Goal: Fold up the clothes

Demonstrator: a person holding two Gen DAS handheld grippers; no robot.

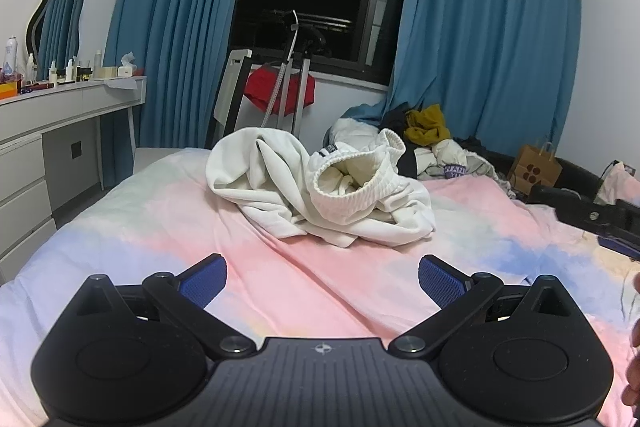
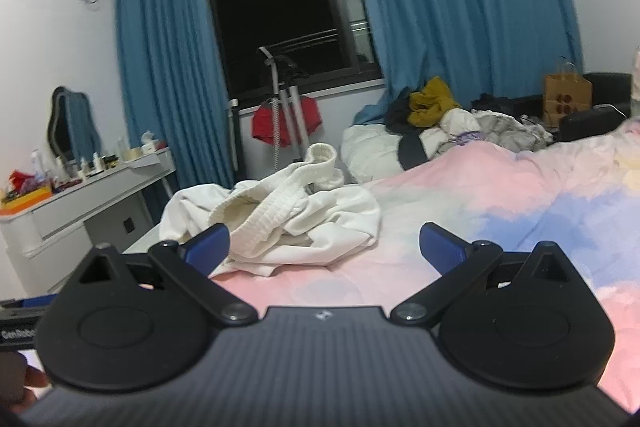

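Note:
A crumpled white sweatshirt with ribbed cuffs and hem lies in a heap on the pink and blue bedspread. My left gripper is open and empty, held above the bedspread well short of the sweatshirt. In the right wrist view the same sweatshirt lies ahead and to the left. My right gripper is open and empty, with its left finger in front of the garment's edge and apart from it.
A pile of other clothes lies at the far side of the bed. A white dresser with bottles stands on the left. A garment steamer with a red cloth stands by the window. A paper bag sits at the right.

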